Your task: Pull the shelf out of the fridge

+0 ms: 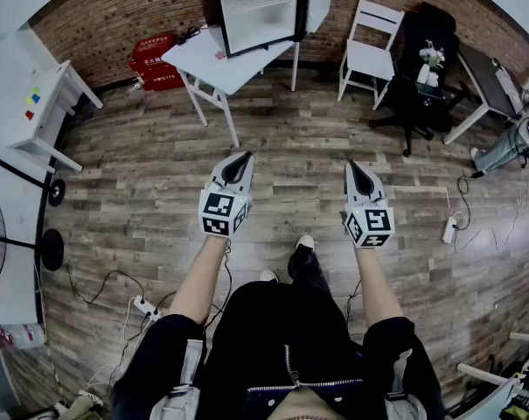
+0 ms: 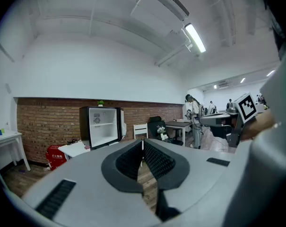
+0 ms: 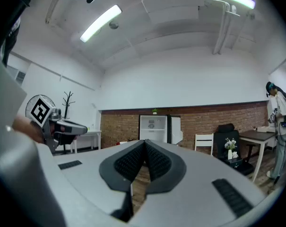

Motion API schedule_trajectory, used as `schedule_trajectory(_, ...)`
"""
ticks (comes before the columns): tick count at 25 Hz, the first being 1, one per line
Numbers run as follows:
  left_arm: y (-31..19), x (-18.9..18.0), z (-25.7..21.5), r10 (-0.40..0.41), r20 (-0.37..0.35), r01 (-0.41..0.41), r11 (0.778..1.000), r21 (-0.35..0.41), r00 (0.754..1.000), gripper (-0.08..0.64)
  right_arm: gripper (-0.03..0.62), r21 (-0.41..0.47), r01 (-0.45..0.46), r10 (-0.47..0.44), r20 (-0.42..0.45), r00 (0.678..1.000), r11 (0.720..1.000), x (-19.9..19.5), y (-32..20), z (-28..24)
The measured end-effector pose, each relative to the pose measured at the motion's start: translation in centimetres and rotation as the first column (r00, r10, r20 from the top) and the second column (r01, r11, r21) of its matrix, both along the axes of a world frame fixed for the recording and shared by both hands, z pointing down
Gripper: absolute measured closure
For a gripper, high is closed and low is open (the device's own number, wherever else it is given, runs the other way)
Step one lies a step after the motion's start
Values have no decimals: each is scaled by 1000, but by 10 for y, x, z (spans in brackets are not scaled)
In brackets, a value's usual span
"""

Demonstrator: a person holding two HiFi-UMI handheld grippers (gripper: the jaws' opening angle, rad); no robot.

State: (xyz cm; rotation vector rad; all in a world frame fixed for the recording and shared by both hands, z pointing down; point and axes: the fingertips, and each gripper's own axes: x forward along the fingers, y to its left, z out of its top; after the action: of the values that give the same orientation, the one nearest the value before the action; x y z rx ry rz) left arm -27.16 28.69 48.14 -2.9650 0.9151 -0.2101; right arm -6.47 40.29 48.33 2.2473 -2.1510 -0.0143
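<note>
I hold my left gripper (image 1: 244,158) and right gripper (image 1: 353,166) out above the wood floor (image 1: 290,138), both clenched on nothing. At twelve o'clock, well apart from them, the fridge (image 1: 260,11) stands open on a white table (image 1: 203,59), with the shelf (image 1: 258,3) inside it.
</note>
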Motion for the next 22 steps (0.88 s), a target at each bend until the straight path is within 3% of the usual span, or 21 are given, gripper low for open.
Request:
schedule_trajectory(6,8,-5,5,-18,-7,18,1000,6,1000,537,586,38,18,-19,25,1000,999,0,7,1)
schedule_trajectory(14,0,6,7,-20,-10,20,1000,3,1000,537,586,7,26,-26,3,1000,1000,5,-8,7)
schedule_trajectory(22,-35,38,12,-23,-11,23,1000,-13,1000,535,586,-17,28,-28,27,999,999,35,-42,17)
